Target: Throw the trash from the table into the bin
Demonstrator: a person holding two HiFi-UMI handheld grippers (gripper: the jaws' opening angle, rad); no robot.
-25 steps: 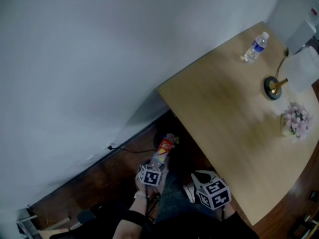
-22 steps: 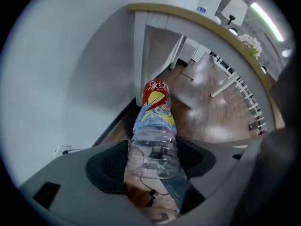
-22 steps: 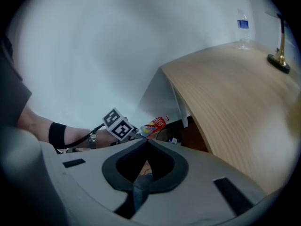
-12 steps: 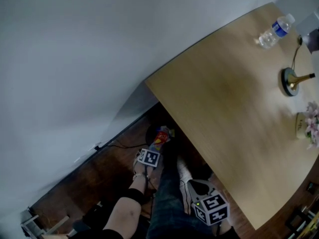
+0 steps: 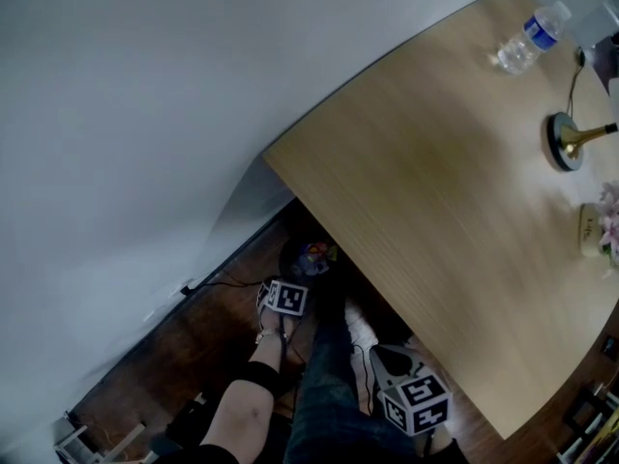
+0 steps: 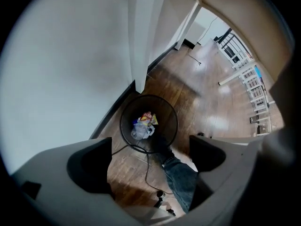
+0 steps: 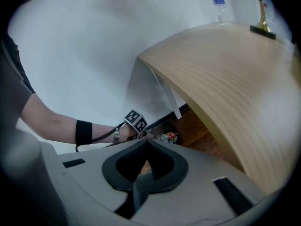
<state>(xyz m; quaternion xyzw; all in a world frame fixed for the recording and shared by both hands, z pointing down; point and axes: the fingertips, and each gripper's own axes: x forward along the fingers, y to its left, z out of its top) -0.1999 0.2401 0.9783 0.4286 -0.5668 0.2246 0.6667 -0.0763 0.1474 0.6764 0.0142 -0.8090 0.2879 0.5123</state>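
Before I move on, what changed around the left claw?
The left claw sank toward the bin, its jaws have just been opening, and it let go of the red wrapper, which now lies in the bin. The right claw is shut, empty; the water bottle remains on the table.
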